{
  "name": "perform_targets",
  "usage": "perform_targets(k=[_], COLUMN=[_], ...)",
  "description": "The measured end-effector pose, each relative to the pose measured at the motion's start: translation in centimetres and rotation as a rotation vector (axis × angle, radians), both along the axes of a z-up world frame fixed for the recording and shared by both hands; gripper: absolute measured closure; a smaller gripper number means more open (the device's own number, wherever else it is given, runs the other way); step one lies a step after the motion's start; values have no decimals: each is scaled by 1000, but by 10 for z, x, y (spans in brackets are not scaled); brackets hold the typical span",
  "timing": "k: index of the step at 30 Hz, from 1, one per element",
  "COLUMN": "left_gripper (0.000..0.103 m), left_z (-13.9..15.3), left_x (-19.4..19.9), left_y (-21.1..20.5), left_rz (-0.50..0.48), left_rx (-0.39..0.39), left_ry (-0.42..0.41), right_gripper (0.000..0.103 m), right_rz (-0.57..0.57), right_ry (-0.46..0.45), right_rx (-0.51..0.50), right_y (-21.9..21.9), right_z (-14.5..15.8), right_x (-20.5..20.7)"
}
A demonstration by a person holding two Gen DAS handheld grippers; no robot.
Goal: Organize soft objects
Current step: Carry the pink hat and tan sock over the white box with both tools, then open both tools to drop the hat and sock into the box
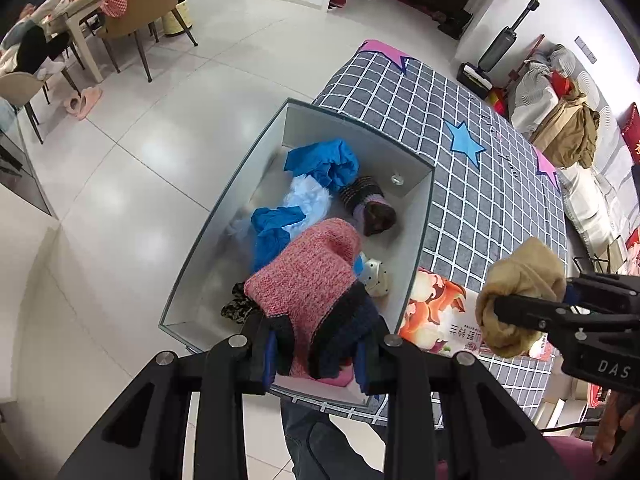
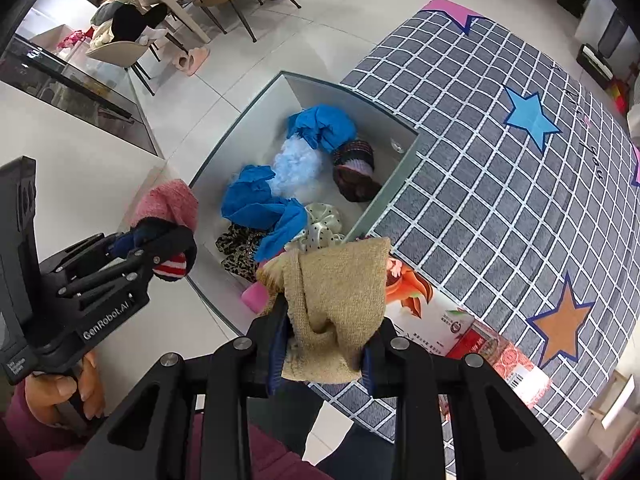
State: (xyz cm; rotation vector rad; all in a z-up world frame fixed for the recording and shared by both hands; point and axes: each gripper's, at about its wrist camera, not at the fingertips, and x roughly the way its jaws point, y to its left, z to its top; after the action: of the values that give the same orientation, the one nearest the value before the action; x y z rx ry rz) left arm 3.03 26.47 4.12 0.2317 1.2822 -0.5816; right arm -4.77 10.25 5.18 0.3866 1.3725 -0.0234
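On the floor: we are seeing a checked rug [image 2: 500,184] with stars lying on pale tiles.
Box: we are looking down into a grey box [image 1: 416,216] sitting at the rug's edge, holding blue cloths [image 1: 324,160], a dark rolled sock [image 1: 370,208] and a dotted scrunchie [image 2: 322,224].
Left gripper [image 1: 316,356]: we are pinching a pink knitted sock [image 1: 308,272] in nearly closed jaws, above the box's near end.
Right gripper [image 2: 324,352]: we are clamping a tan knitted sock [image 2: 340,280] in narrow jaws, above the box's near corner.

White tiled floor [image 1: 168,128]; dining table [image 1: 86,2], chairs [image 1: 154,0]; checked rug [image 1: 460,128].
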Motion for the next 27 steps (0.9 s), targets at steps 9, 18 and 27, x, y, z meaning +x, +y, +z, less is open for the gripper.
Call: perform_targets(k=[9,18,27], left_gripper=[71,70,70], left_z=[-8,-17,-25], left_x=[8,14,19], left_y=[0,-1,-6], left_rz=[-11,-15,-32], left_rx=[19,41,58], left_ry=[0,3,12], right_gripper=[72,72,72], right_rz=[21,35,37], right_ry=[-12,9,27], right_rx=[-10,-13,-20], right_y=[11,15,15], right_z=[4,-3,-10], right_x=[26,37,51])
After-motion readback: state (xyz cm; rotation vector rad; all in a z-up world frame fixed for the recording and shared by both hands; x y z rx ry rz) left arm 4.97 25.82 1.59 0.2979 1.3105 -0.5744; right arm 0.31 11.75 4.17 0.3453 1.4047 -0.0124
